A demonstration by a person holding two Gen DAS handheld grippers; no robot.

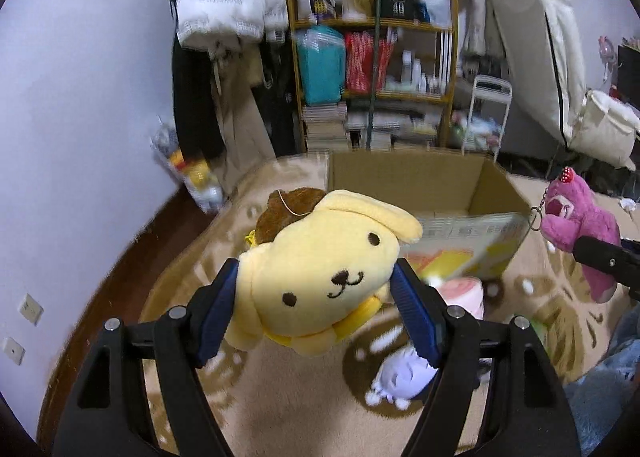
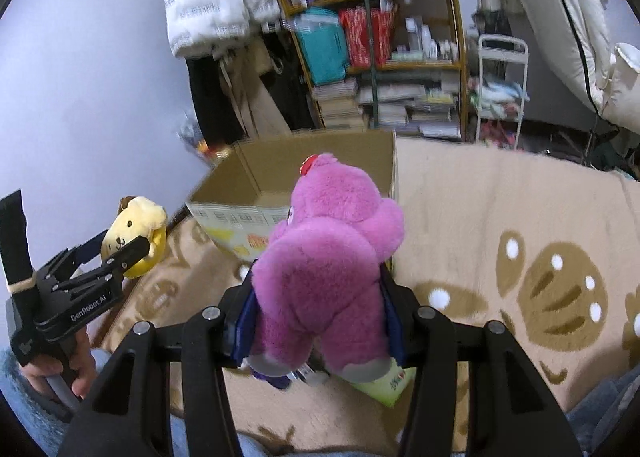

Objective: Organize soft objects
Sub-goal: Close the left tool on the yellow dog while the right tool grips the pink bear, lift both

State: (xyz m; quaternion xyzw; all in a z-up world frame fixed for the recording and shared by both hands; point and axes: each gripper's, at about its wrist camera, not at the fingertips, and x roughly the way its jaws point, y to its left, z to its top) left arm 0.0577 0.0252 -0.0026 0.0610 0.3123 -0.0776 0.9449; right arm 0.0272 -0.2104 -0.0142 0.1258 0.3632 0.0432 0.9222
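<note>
Judging by what lies about, the sorting is only partly done. On the left, a yellow dog plush [image 1: 320, 277] is clamped at the head between the pads of the left hand-held gripper [image 1: 316, 313] and held above the patterned blanket [image 1: 280, 397]. Ahead, the open cardboard box [image 1: 440, 185] is seen, its visible inside bare. On the right, a pink bear plush [image 2: 332, 257] is pinched at the waist by the right hand-held gripper [image 2: 316, 321]. A white plush [image 1: 404, 381] and a pink-and-white soft toy [image 1: 464, 293] are left on the blanket.
</note>
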